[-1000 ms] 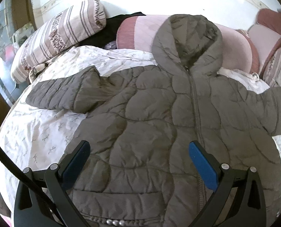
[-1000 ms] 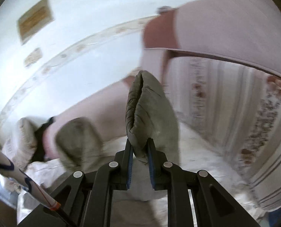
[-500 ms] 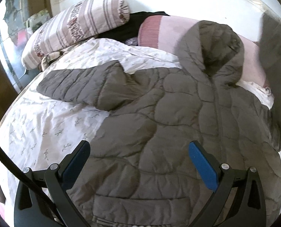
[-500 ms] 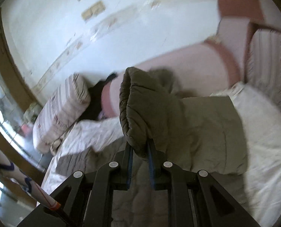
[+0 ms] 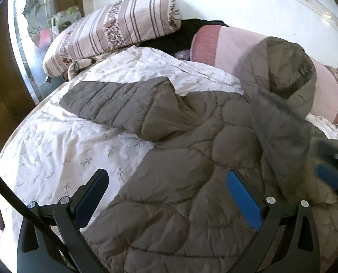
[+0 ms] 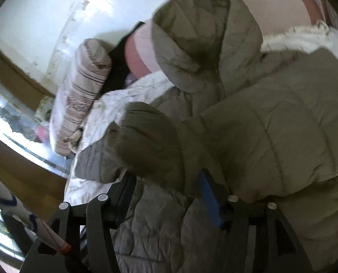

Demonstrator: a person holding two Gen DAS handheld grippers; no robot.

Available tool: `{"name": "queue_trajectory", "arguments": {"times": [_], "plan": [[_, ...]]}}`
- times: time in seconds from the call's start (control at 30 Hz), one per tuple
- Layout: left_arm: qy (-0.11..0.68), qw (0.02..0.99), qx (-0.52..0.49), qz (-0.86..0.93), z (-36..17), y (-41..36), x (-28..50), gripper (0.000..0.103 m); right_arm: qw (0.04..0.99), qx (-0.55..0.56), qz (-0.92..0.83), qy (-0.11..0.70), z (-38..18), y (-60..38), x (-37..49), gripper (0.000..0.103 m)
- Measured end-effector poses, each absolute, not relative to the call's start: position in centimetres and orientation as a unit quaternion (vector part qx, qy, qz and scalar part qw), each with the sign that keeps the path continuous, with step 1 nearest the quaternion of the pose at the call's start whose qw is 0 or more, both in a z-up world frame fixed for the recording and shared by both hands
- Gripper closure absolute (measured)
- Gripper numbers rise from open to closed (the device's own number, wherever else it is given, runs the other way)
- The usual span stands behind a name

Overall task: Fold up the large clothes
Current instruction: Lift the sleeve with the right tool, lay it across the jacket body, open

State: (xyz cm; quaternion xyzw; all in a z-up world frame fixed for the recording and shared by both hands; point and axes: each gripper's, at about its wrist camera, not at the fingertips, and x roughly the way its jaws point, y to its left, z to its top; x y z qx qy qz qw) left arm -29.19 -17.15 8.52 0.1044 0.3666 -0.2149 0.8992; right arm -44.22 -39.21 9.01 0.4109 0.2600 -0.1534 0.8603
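Note:
A grey-brown quilted hooded jacket (image 5: 187, 170) lies front up on the bed, hood (image 5: 280, 68) toward the pillows. Its left sleeve (image 5: 114, 104) lies spread out on the sheet. Its right sleeve (image 5: 280, 136) is folded across the chest. My left gripper (image 5: 166, 188) is open and empty, hovering over the jacket's lower left edge. My right gripper (image 6: 166, 184) is open, with the cuff of the right sleeve (image 6: 150, 145) lying loose between its fingers over the jacket body; it also shows blurred at the right edge of the left wrist view (image 5: 330, 177).
The bed has a white sheet with a leaf print (image 5: 55, 150). A striped pillow (image 5: 109, 29), a black garment (image 5: 180, 36) and a pink bolster (image 5: 228, 47) lie along the wall. The bed's left edge drops to a wooden floor (image 5: 0, 72).
My right gripper carried the right sleeve across over the jacket's chest, lowered it and opened, letting the cuff go. My left gripper shifted left toward the jacket's left edge, staying open.

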Motion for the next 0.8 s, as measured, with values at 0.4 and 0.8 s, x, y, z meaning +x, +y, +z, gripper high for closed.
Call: {"name": "queue_trajectory", "arguments": {"times": [0.4, 0.8], "plan": [[0.372, 0.88, 0.152, -0.253, 5.6, -22.5, -28.2, 0.0, 0.802, 0.374, -0.405, 0.231, 5.7, -47.8, -55.1, 0.06], [0.383, 0.867, 0.185, -0.261, 3.8, -24.0, -28.5, 0.0, 0.773, 0.372, -0.407, 0.315, 3.2, -49.6, -53.6, 0.064]]}}
